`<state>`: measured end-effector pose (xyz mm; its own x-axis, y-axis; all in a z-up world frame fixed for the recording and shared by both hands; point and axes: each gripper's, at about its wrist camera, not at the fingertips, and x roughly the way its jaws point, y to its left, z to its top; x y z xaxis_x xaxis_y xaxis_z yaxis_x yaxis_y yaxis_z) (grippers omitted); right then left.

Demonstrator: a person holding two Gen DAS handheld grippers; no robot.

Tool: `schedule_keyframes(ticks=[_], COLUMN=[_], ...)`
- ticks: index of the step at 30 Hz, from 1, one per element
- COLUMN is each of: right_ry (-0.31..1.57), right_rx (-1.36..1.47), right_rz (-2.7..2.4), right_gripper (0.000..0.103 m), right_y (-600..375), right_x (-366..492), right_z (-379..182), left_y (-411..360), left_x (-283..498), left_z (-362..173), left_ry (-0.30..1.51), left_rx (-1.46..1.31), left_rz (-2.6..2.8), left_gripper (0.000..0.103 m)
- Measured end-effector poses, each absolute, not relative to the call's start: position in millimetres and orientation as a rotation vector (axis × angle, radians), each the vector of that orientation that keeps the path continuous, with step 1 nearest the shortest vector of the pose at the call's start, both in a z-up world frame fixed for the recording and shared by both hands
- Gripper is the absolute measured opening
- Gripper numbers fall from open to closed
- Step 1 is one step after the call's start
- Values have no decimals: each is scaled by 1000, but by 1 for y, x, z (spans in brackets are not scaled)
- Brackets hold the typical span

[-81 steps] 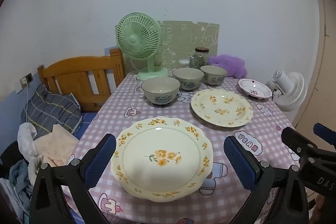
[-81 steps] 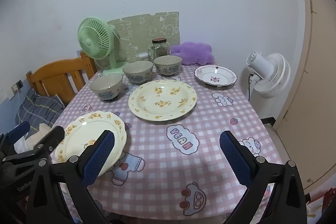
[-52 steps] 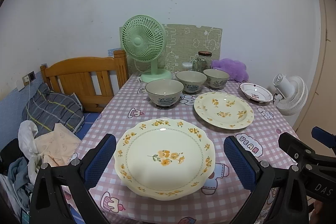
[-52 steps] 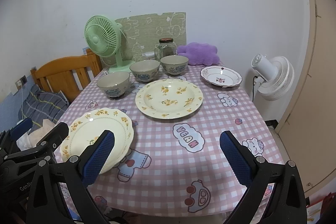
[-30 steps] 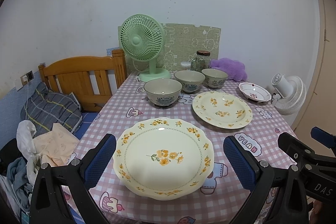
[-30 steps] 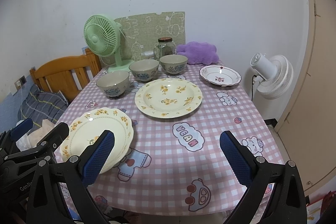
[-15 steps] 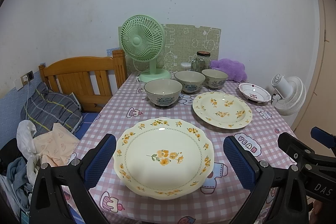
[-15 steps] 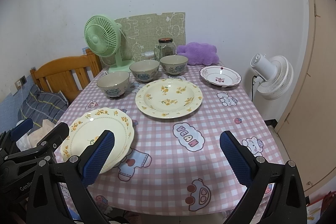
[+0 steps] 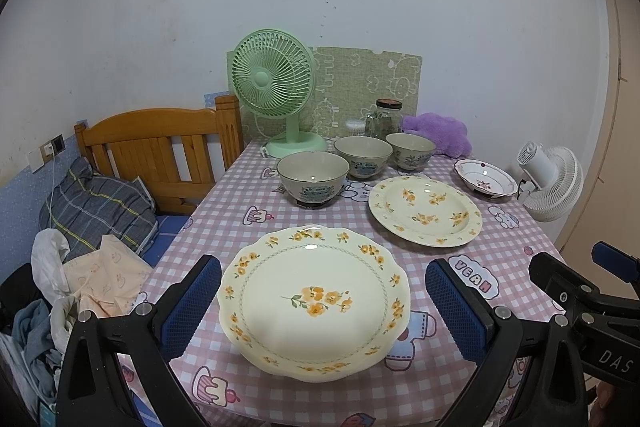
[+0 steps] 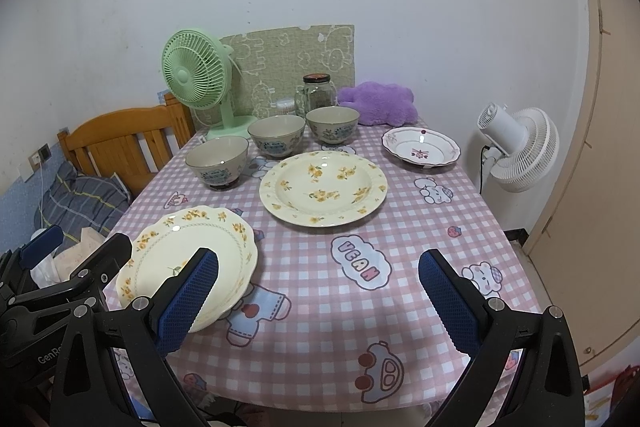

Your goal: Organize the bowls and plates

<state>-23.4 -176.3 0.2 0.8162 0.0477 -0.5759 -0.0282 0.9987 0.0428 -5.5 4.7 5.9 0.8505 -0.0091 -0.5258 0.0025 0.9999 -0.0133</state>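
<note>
Compared with the picture half a second before, almost nothing has changed: both grippers hover at the same place at the near edge of the table [image 10: 460, 223], and no dish has moved. The left gripper [image 9: 323, 301] is wide open, its blue pads on either side of the scalloped plate [image 9: 314, 301], not touching it. The right gripper [image 10: 318, 301] is also wide open and holds nothing.

Farther away lies the round flowered plate [image 10: 324, 189], and to the far right the small red-patterned dish [image 10: 420, 148]. Three bowls [image 10: 275, 135] stand in a row at the far left. Behind them are the green fan [image 9: 276, 91], a glass jar [image 10: 317, 96] and a purple cushion [image 10: 378, 103]. Nothing stands between the grippers and the plates.
</note>
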Motion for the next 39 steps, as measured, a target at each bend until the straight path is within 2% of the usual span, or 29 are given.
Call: schedule_keyframes(ticks=[21, 33, 39], right_ry=[629, 716, 797], right_rx=[33, 26, 29], right_rz=[26, 42, 69], right_gripper=[101, 101, 95], right_y=[-173, -144, -119], right_x=[-16, 17, 47], right_z=[-3, -17, -34], left_y=[12, 42, 62], left_x=[6, 36, 63], left_z=[-2, -17, -34], left_ry=[574, 659, 747], left_rx=[-17, -12, -7], left_rz=[-18, 10, 9], left_gripper=[101, 94, 89])
